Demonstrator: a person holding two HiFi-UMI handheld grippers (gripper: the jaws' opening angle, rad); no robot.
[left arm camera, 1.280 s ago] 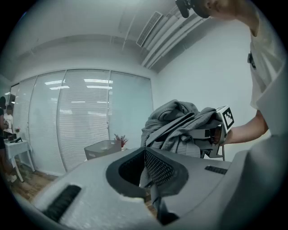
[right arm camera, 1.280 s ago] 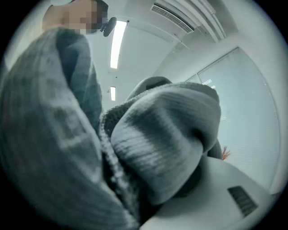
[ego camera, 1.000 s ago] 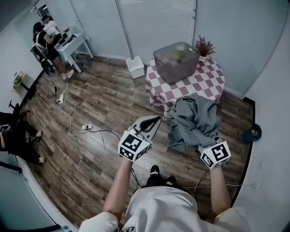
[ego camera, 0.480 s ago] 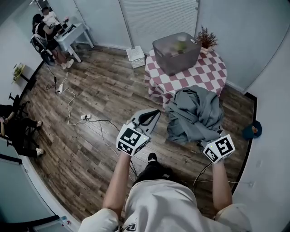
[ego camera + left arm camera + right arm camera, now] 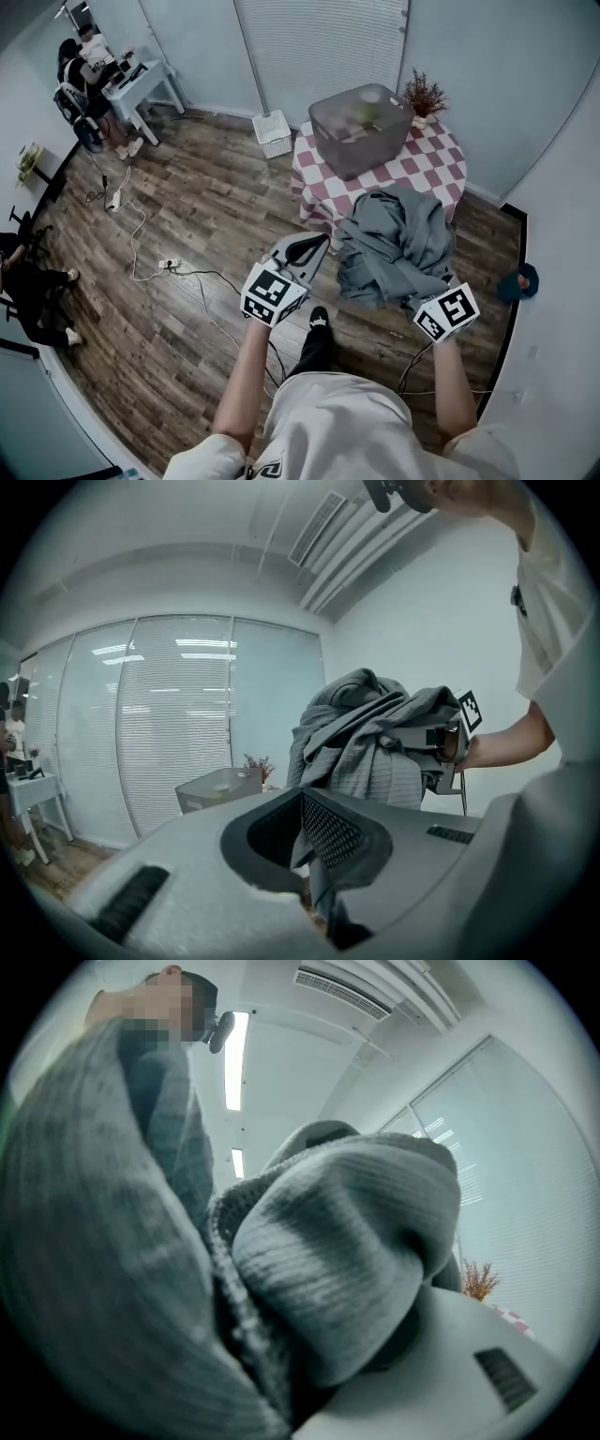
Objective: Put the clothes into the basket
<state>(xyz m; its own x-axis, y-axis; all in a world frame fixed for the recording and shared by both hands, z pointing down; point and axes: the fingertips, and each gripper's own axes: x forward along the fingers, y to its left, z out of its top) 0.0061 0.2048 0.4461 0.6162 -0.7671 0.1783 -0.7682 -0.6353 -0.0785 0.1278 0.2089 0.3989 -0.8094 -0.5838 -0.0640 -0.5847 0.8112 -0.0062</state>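
One grey clothes bundle is clamped in the right gripper's fingers, while the left gripper's fingers are closed on nothing.

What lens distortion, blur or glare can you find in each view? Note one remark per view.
Head view: sharp, evenly lit, walls bowed by the wide lens. Left gripper view: round fisheye frame with black corners, blinds bright. Right gripper view: grey garment sits against the lens, blurred; ceiling light glares.
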